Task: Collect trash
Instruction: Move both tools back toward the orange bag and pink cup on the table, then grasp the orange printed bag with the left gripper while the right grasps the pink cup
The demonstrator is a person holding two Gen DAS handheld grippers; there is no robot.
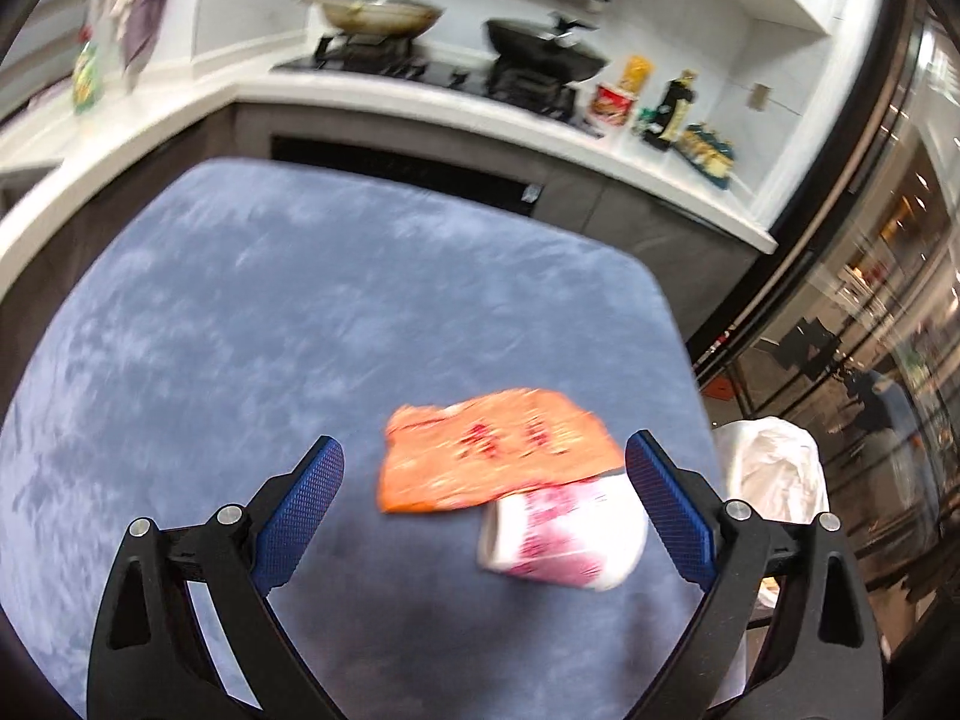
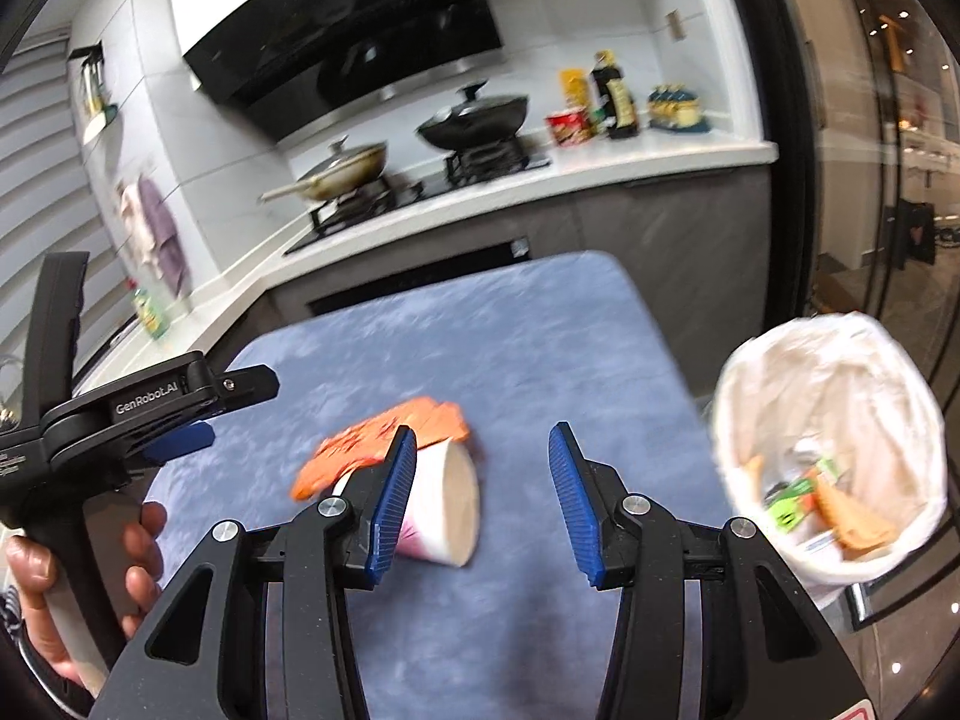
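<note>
An orange snack wrapper [image 1: 492, 450] lies on the blue table [image 1: 240, 330], overlapping a white and pink paper cup [image 1: 564, 534] that lies on its side. My left gripper [image 1: 483, 480] is open above them, with the wrapper and cup between its fingers. In the right wrist view the wrapper [image 2: 372, 438] and cup [image 2: 447, 510] lie just ahead. My right gripper [image 2: 483, 492] is open and empty, its left finger [image 2: 393, 504] in front of the cup. The left gripper [image 2: 180, 438] shows at the left, held by a hand.
A bin with a white liner [image 2: 834, 438] stands off the table's right edge, with several pieces of trash inside; it also shows in the left wrist view [image 1: 774, 474]. Behind the table [image 2: 480, 330] is a kitchen counter [image 2: 600, 168] with pans and bottles.
</note>
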